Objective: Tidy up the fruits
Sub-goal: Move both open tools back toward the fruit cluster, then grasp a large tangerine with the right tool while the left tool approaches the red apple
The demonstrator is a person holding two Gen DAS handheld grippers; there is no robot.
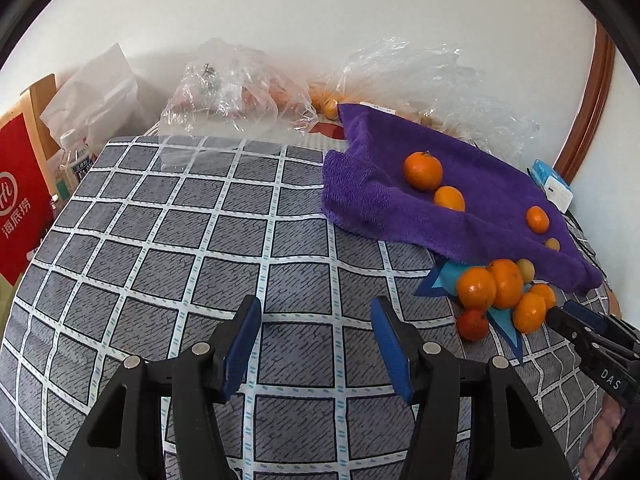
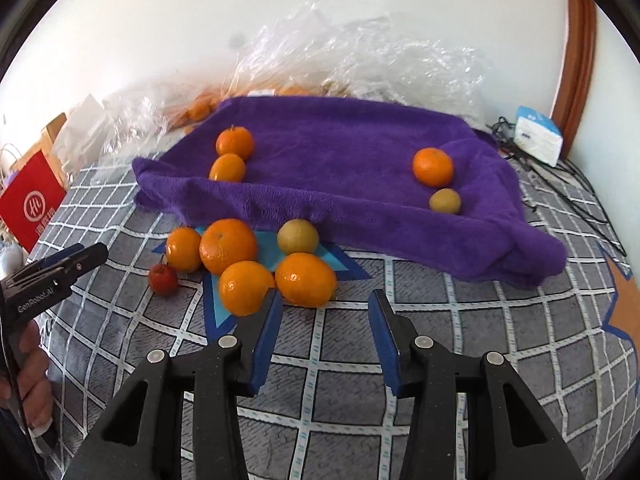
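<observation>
Right tool (image 2: 323, 300) gaping, empty, just short of orange pile (image 2: 228, 246); purple towel (image 2: 360, 152) behind; left tool (image 1: 316, 308) gaping, empty.

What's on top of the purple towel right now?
On the purple towel: two oranges at its left, another at its right, and a small yellow-green fruit beside that one. Whatever lies beneath the towel is covered.
</observation>
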